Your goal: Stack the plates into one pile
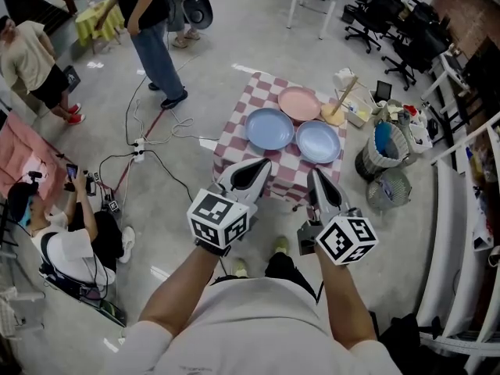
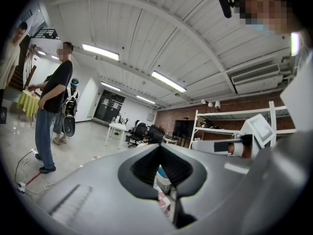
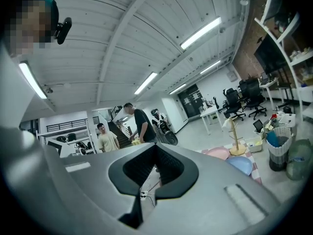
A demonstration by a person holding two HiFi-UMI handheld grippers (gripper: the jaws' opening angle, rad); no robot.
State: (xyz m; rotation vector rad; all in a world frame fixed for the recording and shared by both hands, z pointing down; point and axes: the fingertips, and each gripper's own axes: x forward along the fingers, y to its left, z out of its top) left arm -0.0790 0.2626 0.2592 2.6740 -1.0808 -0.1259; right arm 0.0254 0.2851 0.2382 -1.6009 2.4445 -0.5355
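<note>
On a small table with a red-and-white checked cloth [image 1: 267, 156] lie three plates side by side: a pink plate [image 1: 300, 103] at the back, a blue plate [image 1: 269, 128] at the left and a second blue plate [image 1: 318, 141] at the right. None rests on another. My left gripper [image 1: 260, 168] hovers over the table's near edge, shut with nothing in it. Just off the near right corner my right gripper [image 1: 314, 176] is also shut and empty. The right gripper view shows the pink plate [image 3: 218, 153] and a blue plate [image 3: 241, 164] at the right.
A wooden stand [image 1: 338, 106] and a small tray sit at the table's right side. Two bins [image 1: 387, 151] stand on the floor to its right. Cables and a power strip [image 1: 139, 144] lie to the left. A person [image 1: 153, 33] stands behind, and another sits on the floor [image 1: 74, 241].
</note>
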